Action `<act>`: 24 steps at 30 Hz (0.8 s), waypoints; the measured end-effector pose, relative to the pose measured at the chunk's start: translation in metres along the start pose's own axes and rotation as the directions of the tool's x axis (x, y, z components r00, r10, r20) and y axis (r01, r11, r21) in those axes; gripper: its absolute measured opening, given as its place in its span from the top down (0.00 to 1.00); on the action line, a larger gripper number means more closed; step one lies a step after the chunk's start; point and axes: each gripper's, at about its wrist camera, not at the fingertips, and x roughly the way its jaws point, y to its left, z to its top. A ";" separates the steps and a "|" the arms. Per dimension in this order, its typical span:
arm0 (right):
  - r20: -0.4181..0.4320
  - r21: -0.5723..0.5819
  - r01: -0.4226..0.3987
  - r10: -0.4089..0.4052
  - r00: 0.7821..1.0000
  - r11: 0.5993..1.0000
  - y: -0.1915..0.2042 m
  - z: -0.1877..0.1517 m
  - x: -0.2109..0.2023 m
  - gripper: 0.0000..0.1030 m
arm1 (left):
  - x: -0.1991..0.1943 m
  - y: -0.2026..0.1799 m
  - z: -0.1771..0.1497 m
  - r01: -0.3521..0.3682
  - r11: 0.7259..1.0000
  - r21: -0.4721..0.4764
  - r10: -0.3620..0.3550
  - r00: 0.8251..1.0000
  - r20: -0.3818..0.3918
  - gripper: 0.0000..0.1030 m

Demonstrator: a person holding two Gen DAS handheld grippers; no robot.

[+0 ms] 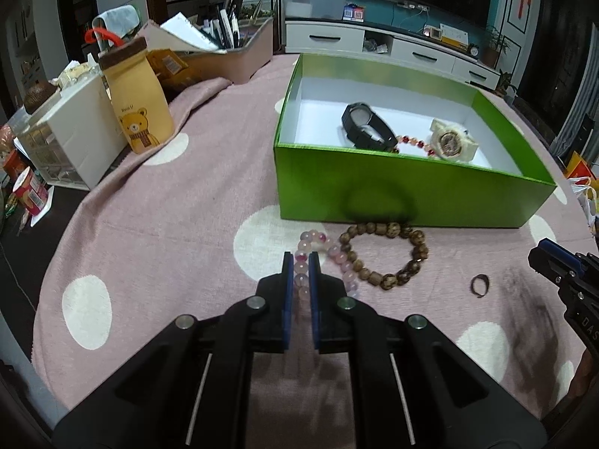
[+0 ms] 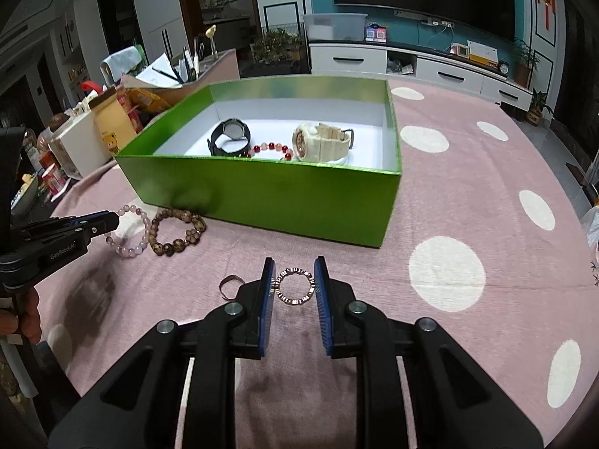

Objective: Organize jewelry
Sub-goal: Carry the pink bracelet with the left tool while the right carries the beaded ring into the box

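Already, three pieces lie inside the green box (image 2: 269,202): a black watch (image 2: 230,136), a cream watch (image 2: 322,142) and a red bead bracelet (image 2: 271,148). Four remain on the pink dotted tablecloth (image 2: 468,194). The left gripper (image 1: 300,262) has its jaws narrowed around one side of the glossy pink bead bracelet (image 1: 325,249), which lies touching a brown wooden bead bracelet (image 1: 385,254) just before the box. The right gripper (image 2: 294,280), jaws spread, straddles a ridged metal ring (image 2: 294,286); a small dark ring (image 2: 228,285) lies just beside it. Judging by this, the sorting looks nearly half done.
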 end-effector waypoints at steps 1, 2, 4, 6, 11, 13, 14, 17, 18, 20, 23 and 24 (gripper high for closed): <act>0.005 0.002 -0.001 0.001 1.000 1.000 -0.001 0.000 -0.003 0.80 | -0.003 -0.001 0.001 0.002 1.000 0.001 -0.002 1.000 0.004 0.93; 0.009 0.004 -0.002 0.002 1.000 1.000 -0.002 0.000 -0.005 0.80 | -0.005 -0.002 0.002 0.004 1.000 0.002 -0.004 1.000 0.009 0.93; 0.021 0.008 -0.005 0.005 1.000 1.000 -0.003 0.001 -0.010 0.80 | -0.010 -0.004 0.003 0.006 1.000 0.008 -0.007 1.000 0.019 0.93; 0.032 0.013 -0.010 0.010 0.999 1.000 -0.004 0.002 -0.014 0.80 | -0.014 -0.006 0.003 0.007 1.000 0.012 -0.008 1.000 0.024 0.93; 0.053 0.022 -0.020 0.019 0.998 1.000 -0.006 0.002 -0.025 0.80 | -0.024 -0.009 0.005 0.012 1.000 0.016 -0.013 0.999 0.037 0.93; 0.060 0.025 -0.023 0.021 0.998 0.999 -0.006 0.002 -0.028 0.80 | -0.028 -0.009 0.007 0.016 1.000 0.018 -0.017 0.999 0.045 0.93; 0.065 0.027 -0.024 0.022 0.998 0.999 -0.006 0.003 -0.030 0.80 | -0.031 -0.009 0.008 0.019 1.000 0.019 -0.020 0.998 0.052 0.93; 0.078 0.031 -0.028 0.025 0.997 0.999 -0.008 0.004 -0.035 0.80 | -0.040 -0.010 0.010 0.032 0.999 0.019 -0.033 0.997 0.065 0.93; 0.085 0.033 -0.030 0.027 0.996 0.999 -0.009 0.004 -0.037 0.80 | -0.043 -0.010 0.011 0.039 0.999 0.018 -0.040 0.997 0.070 0.93; 0.094 0.036 -0.034 0.030 0.995 0.999 -0.010 0.004 -0.042 0.80 | -0.049 -0.009 0.013 0.053 0.998 0.017 -0.055 0.995 0.080 0.93; 0.108 0.040 -0.037 0.032 0.994 0.999 -0.012 0.006 -0.047 0.80 | -0.059 -0.007 0.018 0.083 0.996 0.012 -0.084 0.992 0.094 0.93; 0.112 0.041 -0.037 0.033 0.993 0.998 -0.012 0.006 -0.049 0.80 | -0.062 -0.007 0.020 0.086 0.996 0.013 -0.087 0.991 0.100 0.93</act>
